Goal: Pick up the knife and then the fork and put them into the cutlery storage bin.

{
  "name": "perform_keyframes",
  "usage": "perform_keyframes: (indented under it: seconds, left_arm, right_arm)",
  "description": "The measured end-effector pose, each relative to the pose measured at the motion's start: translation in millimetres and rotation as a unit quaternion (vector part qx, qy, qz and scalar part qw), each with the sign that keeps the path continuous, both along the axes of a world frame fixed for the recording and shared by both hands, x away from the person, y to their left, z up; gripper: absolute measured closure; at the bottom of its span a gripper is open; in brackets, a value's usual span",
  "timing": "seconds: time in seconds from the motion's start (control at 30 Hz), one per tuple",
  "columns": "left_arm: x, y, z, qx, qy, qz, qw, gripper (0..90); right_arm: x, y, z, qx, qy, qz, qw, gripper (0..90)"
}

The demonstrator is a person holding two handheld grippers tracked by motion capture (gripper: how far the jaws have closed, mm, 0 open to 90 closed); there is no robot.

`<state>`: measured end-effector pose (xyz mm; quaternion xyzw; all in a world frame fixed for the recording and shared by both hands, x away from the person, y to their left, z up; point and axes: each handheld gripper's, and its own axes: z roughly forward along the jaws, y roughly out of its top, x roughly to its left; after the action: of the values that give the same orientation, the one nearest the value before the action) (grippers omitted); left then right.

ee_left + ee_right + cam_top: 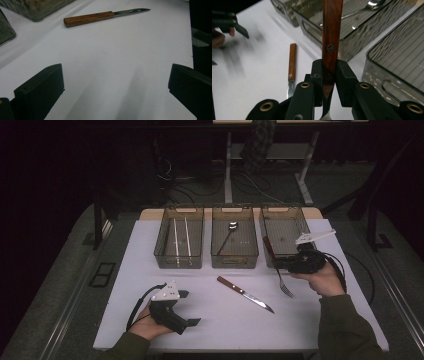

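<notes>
My right gripper (276, 264) is shut on a wooden-handled fork (286, 289) at the front edge of the right bin (285, 209). The handle tilts up over the bin's front wall and the tines hang toward the table. In the right gripper view the fork's handle (332, 37) stands upright, pinched between the pads of the right gripper (329, 72). A wooden-handled knife (245, 294) lies flat mid-table, also the knife (100, 17) in the left gripper view. My left gripper (189, 308) rests near the front left, open and holding nothing, its jaws wide apart in its own view (115, 85).
Three smoky plastic bins stand in a row at the back. The left bin (178, 264) holds two chopsticks (176, 237). The middle bin (235, 264) holds a spoon (231, 227). The white table top (210, 320) ends close behind both hands.
</notes>
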<state>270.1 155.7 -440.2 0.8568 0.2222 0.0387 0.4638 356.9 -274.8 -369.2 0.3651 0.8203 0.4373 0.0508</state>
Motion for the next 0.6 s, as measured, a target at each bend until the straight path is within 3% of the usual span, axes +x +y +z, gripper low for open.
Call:
perform_keyframes:
  seconds: [0.3,0.6]
  left_arm:
    - [1.7,3.1,-1.1,-0.003,0.003,0.005,1.0000,0.0]
    - [2.0,3.9,-0.4,-0.004,0.001,0.009,1.0000,0.0]
  right_arm:
    - [-3.3,-9.0,7.7,0.029,-0.048,-0.031,0.9979,76.6]
    - [-4.4,-18.6,15.3,0.049,-0.074,-0.059,0.9944,76.6]
